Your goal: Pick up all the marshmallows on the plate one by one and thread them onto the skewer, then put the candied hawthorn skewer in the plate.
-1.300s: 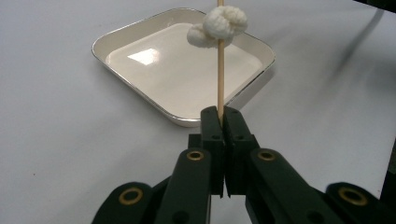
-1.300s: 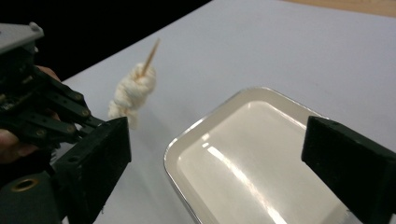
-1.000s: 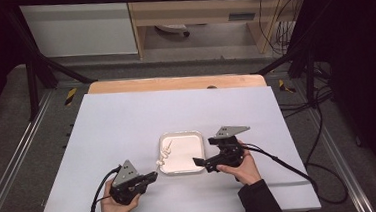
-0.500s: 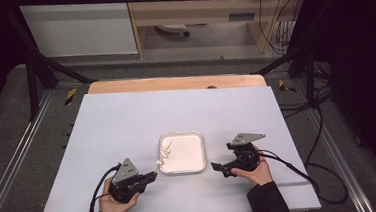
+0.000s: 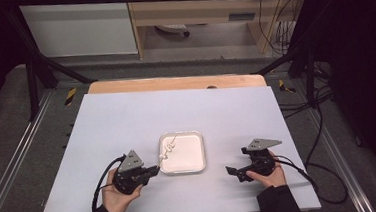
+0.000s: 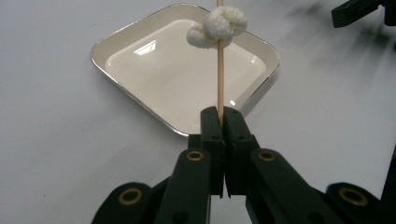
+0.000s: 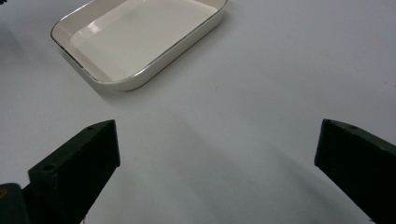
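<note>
My left gripper (image 5: 155,169) (image 6: 223,114) is shut on the lower end of a thin wooden skewer (image 6: 220,74). Two or three white puffy lumps (image 6: 219,25) (image 5: 168,148) are threaded on the skewer, which slants up over a white square tray (image 5: 189,153) (image 6: 154,60). The tray has a metallic rim and nothing lies on its floor. My right gripper (image 5: 232,172) (image 7: 217,144) rests low over the table, right of the tray and apart from it. Its jaws stand wide open with only bare table between them. The tray (image 7: 135,37) lies ahead of it to the left.
The light grey table (image 5: 176,112) has a wooden strip along its far edge. Dark frame rails run down both sides, and cables (image 5: 311,172) trail off the right. The right gripper's jaw tip (image 6: 355,11) appears past the tray in the left gripper view.
My right gripper has drawn back from the tray's right edge, moving right, toward the front edge and lower. The left gripper and skewer have stayed in place.
</note>
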A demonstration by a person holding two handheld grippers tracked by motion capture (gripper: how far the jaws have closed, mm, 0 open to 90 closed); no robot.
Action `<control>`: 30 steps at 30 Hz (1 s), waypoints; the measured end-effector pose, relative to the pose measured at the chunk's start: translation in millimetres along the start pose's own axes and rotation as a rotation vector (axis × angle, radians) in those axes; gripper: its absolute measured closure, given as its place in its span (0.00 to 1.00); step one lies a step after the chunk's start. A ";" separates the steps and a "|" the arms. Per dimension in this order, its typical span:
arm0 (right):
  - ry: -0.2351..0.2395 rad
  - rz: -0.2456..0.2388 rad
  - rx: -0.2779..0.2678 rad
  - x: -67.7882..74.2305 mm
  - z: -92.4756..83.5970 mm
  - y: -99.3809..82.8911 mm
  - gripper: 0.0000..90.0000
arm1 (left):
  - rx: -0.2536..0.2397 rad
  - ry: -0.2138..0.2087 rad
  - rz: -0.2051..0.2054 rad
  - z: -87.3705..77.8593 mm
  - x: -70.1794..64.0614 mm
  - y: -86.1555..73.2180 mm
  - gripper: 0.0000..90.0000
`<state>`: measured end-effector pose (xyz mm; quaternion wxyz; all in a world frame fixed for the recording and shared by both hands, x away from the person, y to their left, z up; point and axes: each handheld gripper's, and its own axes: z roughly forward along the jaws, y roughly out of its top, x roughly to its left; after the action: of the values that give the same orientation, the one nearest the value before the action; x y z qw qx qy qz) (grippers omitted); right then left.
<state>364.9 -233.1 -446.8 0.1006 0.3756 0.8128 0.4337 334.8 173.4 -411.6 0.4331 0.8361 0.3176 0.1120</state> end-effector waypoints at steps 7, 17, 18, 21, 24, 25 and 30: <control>-0.010 0.003 -0.011 -5.0 -8.9 -7.2 0.01 | 0.016 -0.002 0.018 6.5 2.6 13.4 0.98; -0.021 -0.004 -0.004 -7.4 -13.1 -12.4 0.01 | 0.058 -0.004 0.033 19.2 9.7 27.1 0.98; -0.021 -0.005 -0.003 -7.3 -13.3 -12.7 0.01 | 0.064 -0.003 0.034 21.3 10.5 28.4 0.98; -0.026 -0.009 0.002 -7.4 -13.3 -13.3 0.01 | 0.079 0.004 0.026 27.8 12.7 32.1 0.98; -0.030 -0.014 0.008 -7.4 -13.2 -13.8 0.01 | 0.091 0.006 0.016 34.9 13.6 34.2 0.98; -0.029 -0.012 0.008 -7.1 -13.2 -13.8 0.01 | 0.097 0.011 0.018 37.3 13.5 34.8 0.98; -0.030 -0.020 0.016 -7.2 -13.0 -14.4 0.01 | 0.142 0.027 0.009 49.6 15.6 36.2 0.98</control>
<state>356.0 -251.2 -451.4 0.1140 0.3749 0.8182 0.4207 385.5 135.4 -414.0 0.3680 0.8645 0.3267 0.1024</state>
